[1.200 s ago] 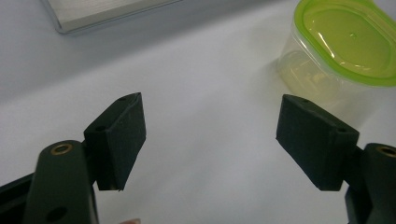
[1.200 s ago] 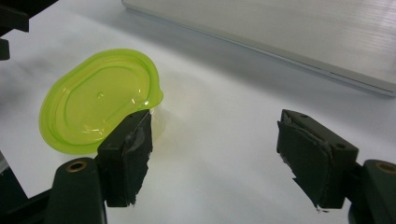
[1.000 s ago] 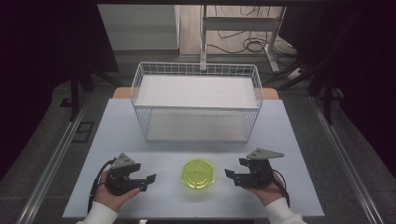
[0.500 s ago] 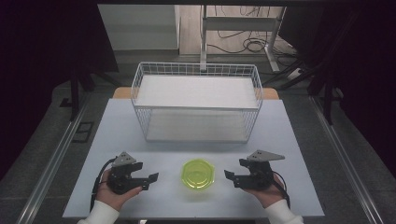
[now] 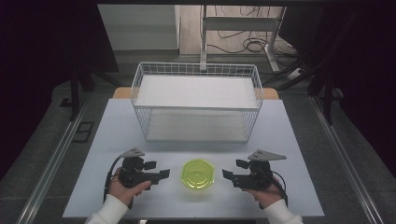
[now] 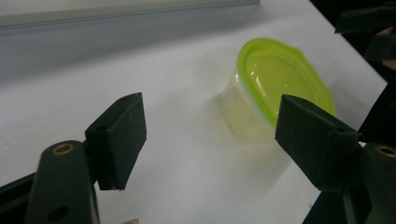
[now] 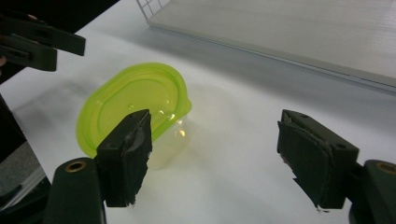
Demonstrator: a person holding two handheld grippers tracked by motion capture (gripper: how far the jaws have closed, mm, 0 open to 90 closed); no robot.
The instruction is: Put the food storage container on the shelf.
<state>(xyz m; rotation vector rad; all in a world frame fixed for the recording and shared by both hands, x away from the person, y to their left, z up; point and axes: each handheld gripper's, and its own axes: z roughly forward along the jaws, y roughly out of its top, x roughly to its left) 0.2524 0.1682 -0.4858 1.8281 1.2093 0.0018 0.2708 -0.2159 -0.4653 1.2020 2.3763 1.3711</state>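
While the tub point(image 5: 197, 173) with its green lid sits near the table's point(image 5: 116, 126) front edge, the left gripper point(image 5: 158, 170) and right gripper point(image 5: 232, 169) wait beside it, one on each side. Both are wide open and hold nothing, likely ready to grab it. The wire basket point(image 5: 140, 88) stands behind.

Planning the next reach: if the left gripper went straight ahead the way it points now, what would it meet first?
Most likely the tub with the green lid. The left gripper, jaws open, points across the table at it, with bare tabletop between. In its own view the tub sits off toward one jaw, so it might only clip it.
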